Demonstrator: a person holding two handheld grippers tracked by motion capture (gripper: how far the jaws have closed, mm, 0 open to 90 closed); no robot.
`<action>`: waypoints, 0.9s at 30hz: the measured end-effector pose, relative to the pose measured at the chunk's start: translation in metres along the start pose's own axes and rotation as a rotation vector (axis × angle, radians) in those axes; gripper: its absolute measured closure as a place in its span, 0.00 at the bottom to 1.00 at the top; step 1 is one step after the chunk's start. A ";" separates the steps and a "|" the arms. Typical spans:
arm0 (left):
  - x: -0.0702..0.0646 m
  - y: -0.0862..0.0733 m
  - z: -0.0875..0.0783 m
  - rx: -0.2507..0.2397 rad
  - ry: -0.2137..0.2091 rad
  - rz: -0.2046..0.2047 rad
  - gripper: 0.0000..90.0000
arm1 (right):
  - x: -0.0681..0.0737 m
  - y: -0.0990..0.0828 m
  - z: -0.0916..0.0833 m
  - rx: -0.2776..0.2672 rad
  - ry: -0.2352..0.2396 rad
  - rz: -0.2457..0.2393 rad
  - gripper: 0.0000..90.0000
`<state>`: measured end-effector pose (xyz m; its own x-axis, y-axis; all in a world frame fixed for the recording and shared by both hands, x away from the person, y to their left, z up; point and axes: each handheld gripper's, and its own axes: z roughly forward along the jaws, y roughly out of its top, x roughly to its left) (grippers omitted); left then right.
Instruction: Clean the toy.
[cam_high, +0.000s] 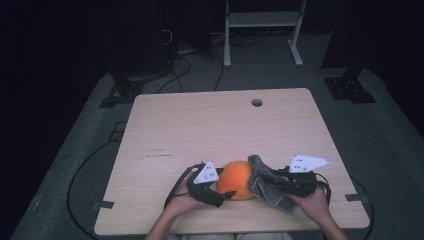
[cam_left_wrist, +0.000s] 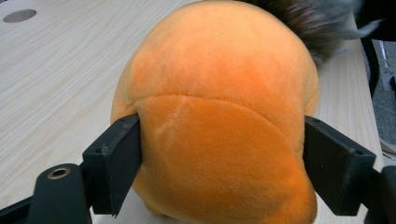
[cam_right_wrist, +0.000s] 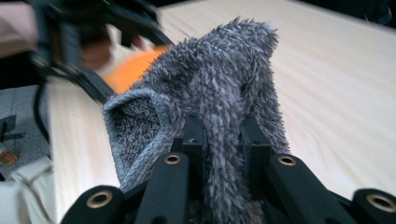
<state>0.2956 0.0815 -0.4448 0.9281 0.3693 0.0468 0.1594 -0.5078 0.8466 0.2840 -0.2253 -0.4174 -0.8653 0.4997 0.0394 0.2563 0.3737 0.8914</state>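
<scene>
nearest the lens in the right gripper view, the right gripper (cam_right_wrist: 223, 140) has its jaws pinched tight on a fold of the fuzzy grey sock (cam_right_wrist: 219, 88), whose ribbed cuff gapes open to the left of the jaws. in the left gripper view the orange plush ball (cam_left_wrist: 219, 116) sits between the jaws of the left gripper (cam_left_wrist: 223, 163); one black pad touches its left flank and the other its right, so the ball looks lightly clasped at a middling width, though how firmly they press i cannot tell.

from the high view, the ball (cam_high: 236, 180) rests on the wooden table (cam_high: 200, 125) near the front edge, between the two hands, with the sock (cam_high: 267, 186) draped against its right side and touching it. the left gripper (cam_high: 220, 192) comes in from the ball's left, the right gripper (cam_high: 285, 182) from the right, each with its grey three-cornered plate on top.

judging by this, the work seems to be pulling the sock over the ball, or getting it off; the pictures do not settle which. the ball is almost wholly bare, so if it is going in, both things are in hand but the cuff has yet to be stretched over the plush. farther out, the table is bare apart from a cable hole (cam_high: 257, 102) at its far side, with dark stands and cables on the floor beyond.
</scene>
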 end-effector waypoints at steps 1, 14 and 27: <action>-0.001 -0.001 0.000 -0.001 0.002 0.002 0.21 | 0.003 0.002 0.003 0.006 0.000 -0.019 0.83; -0.001 -0.002 0.001 -0.023 -0.010 0.001 0.20 | -0.004 -0.006 -0.003 0.010 -0.020 0.018 0.83; -0.001 0.006 0.001 -0.062 0.030 -0.050 0.27 | 0.010 0.012 -0.001 0.002 -0.036 -0.056 0.84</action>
<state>0.2957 0.0771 -0.4402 0.9088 0.4168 0.0184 0.1836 -0.4393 0.8794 0.2778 -0.2166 -0.4062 -0.8624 0.5056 -0.0267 0.2088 0.4033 0.8909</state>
